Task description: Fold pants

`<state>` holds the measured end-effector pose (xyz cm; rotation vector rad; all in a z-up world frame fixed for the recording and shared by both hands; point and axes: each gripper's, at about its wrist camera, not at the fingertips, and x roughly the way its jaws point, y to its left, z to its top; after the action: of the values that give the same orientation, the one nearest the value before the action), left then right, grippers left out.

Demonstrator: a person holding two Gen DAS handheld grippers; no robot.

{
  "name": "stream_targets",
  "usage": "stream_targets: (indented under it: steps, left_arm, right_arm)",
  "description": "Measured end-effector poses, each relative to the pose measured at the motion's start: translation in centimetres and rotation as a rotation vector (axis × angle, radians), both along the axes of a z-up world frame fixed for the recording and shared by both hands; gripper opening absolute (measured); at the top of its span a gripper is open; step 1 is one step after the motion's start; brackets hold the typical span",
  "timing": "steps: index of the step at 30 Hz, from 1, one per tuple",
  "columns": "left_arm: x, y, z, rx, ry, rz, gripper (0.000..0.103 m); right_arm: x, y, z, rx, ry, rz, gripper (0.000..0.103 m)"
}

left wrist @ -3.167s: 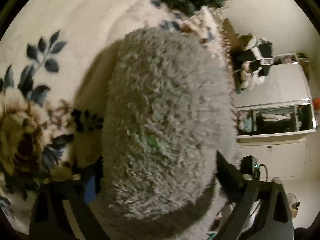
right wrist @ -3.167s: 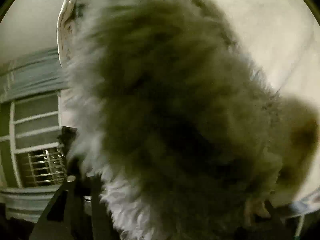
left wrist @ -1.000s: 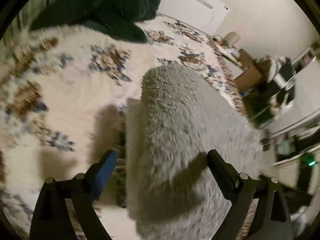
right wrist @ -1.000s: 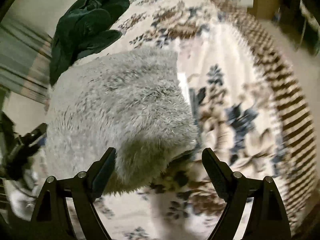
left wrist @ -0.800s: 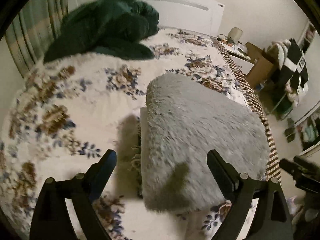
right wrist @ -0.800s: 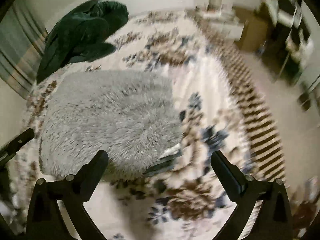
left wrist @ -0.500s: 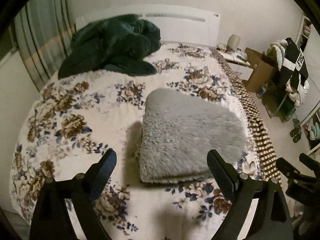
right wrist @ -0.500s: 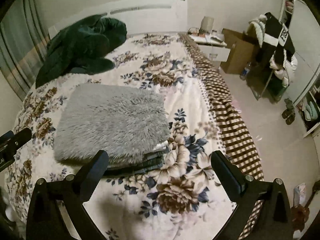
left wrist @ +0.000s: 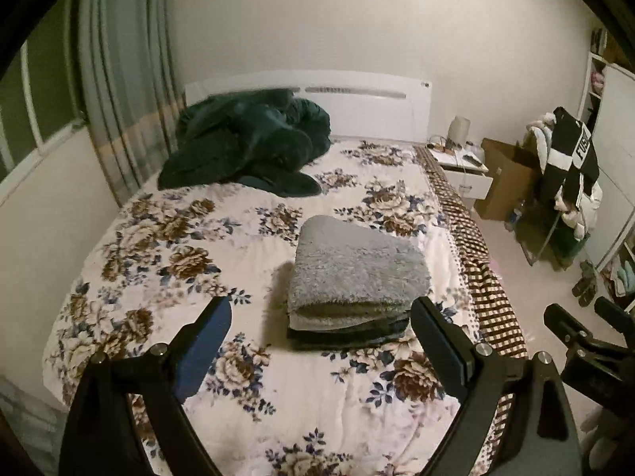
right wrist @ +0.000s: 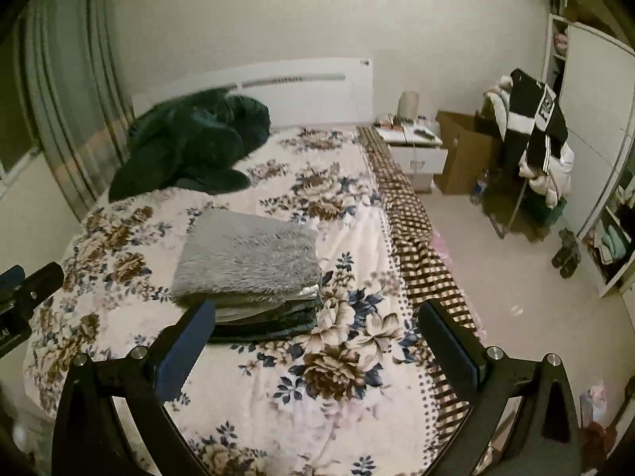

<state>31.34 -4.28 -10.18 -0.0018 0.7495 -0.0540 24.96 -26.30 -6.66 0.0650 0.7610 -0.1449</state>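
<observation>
From the left wrist camera we see our left gripper (left wrist: 321, 327) with its two black fingers spread wide and nothing between them, held above the near part of the bed. The folded grey fluffy pants (left wrist: 355, 267) lie near the middle of the white bedspread with brown and blue flowers (left wrist: 158, 261), forming the top layer of a low stack; under them sit a paler layer and at least one dark folded garment (left wrist: 349, 335), though in this dim light we cannot tell how many pieces the stack holds. A crumpled dark green blanket (left wrist: 250, 142) is heaped at the head of the bed, against the white headboard (left wrist: 357, 105). A brown-and-cream checked sheet edge (left wrist: 476, 261) hangs along the bed's right side. At the far right edge of this view, part of our right gripper (left wrist: 583, 337) shows over the floor.

From the right wrist camera we see the right gripper's fingers likewise set wide apart and empty, above the near end of the bed. The grey pants sit left of centre here, beyond the left finger (right wrist: 186, 347), whose tip overlaps the near corner of the stack in the picture without gripping it. A white bedside table (right wrist: 412, 148) stands beside the headboard, with a brown cardboard box (right wrist: 464, 150) next to it.
</observation>
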Motion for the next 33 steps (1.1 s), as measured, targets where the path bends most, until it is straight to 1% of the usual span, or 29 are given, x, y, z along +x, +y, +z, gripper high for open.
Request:
stream_targets:
  steps: [3, 7, 9, 12, 16, 18, 21, 22, 24, 33]
  left_arm:
    - [-3.2, -0.4, 1.7, 0.006, -0.035, 0.027, 0.092]
    - [-7.2, -0.8, 3.5, -0.002, -0.055, 0.06, 0.092]
    - [-8.8, -1.1, 4.3, 0.012, -0.068, 0.076, 0.092]
    - [-10.7, -1.4, 5.5, 0.028, -0.093, 0.088, 0.092]
    - [-12.5, -1.1, 6.4, 0.014, -0.118, 0.092, 0.092]
    - [-13.2, -0.9, 6.7, 0.017, -0.127, 0.097, 0.092]
    - [-13.5, -0.4, 6.7, 0.007, -0.116, 0.092, 0.093]
    - [-13.6, -0.4, 6.7, 0.009, -0.117, 0.092, 0.099]
    - [-13.9, -0.2, 6.7, 0.015, -0.122, 0.092, 0.102]
    - [-14.9, -0.6, 6.6, 0.035, -0.119, 0.075, 0.102]
  right_arm:
    - [-3.7, -0.1, 2.5, -0.004, -0.042, 0.019, 0.103]
    - [-9.0, -0.1, 5.7, -0.019, -0.096, 0.053, 0.103]
    - [-11.5, 0.2, 7.0, -0.028, -0.115, 0.069, 0.103]
    - [-14.9, 0.5, 8.7, -0.011, -0.125, 0.09, 0.103]
    - [-17.9, 0.9, 10.6, 0.002, -0.137, 0.099, 0.103]
    - [-18.4, 1.0, 11.2, -0.005, -0.141, 0.098, 0.103]
    - [-19.6, 1.4, 12.0, -0.009, -0.145, 0.096, 0.103]
    - [-19.6, 1.5, 12.2, -0.011, -0.147, 0.095, 0.103]
    - [-19.5, 1.5, 12.5, -0.013, -0.15, 0.088, 0.103]
    - [-19.2, 1.6, 12.8, 0.003, -0.144, 0.082, 0.103]
